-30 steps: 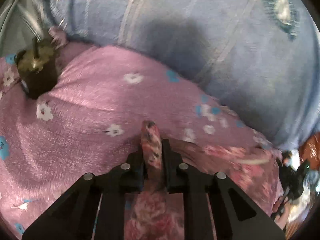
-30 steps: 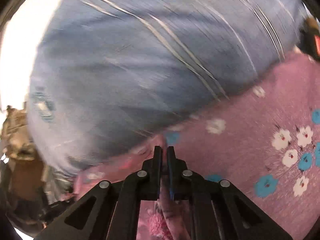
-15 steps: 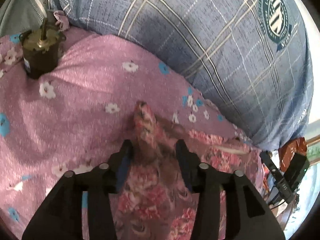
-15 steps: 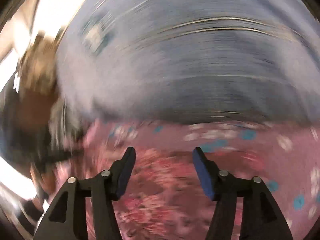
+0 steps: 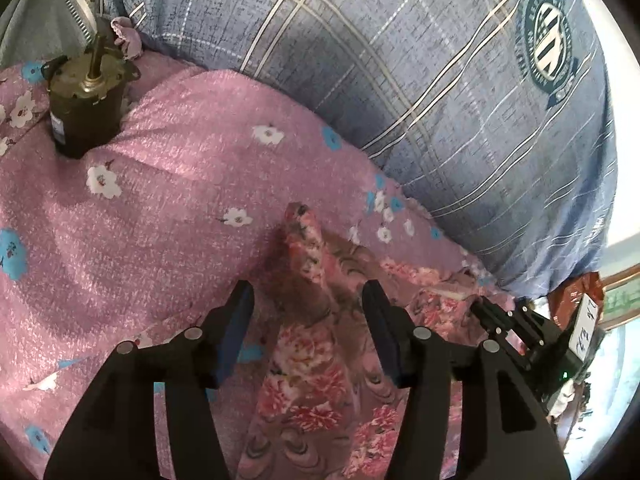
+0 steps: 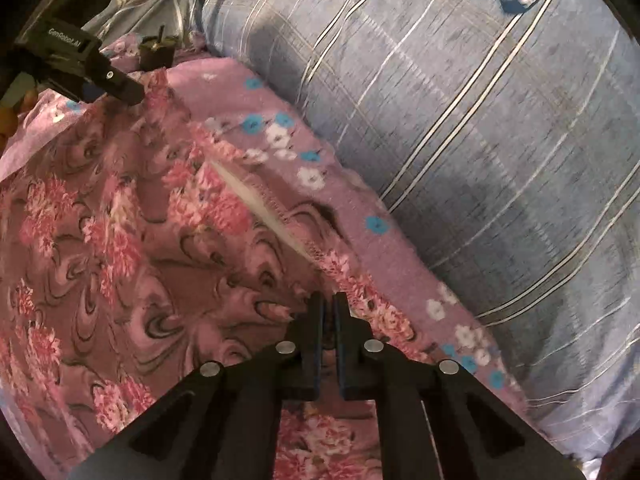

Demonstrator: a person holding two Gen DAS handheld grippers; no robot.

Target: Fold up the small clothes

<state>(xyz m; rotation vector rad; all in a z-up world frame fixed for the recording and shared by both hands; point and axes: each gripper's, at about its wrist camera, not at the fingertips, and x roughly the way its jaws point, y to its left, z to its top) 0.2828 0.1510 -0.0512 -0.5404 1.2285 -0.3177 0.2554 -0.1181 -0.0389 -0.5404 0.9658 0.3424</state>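
A small floral garment in pink and brown lies spread on the purple flowered bedsheet. One corner of it stands up in a peak. My left gripper straddles the cloth just behind that peak. Its jaws are opening and the pads do not press on the cloth. My right gripper is shut on the garment's far edge near the white hem lining, and folds pucker toward its tips. Each gripper shows in the other's view: the right gripper at the right, the left gripper at the top left.
A big blue plaid pillow with a round crest lies along the far side of the sheet. A dark cylindrical motor with a brass shaft stands on the sheet at the far left. Clutter and a window show at the right edge.
My left gripper let go of the pinched corner and opened, backing off slightly. My right gripper opened, swung and rolled to another part of the garment, then shut on its edge.
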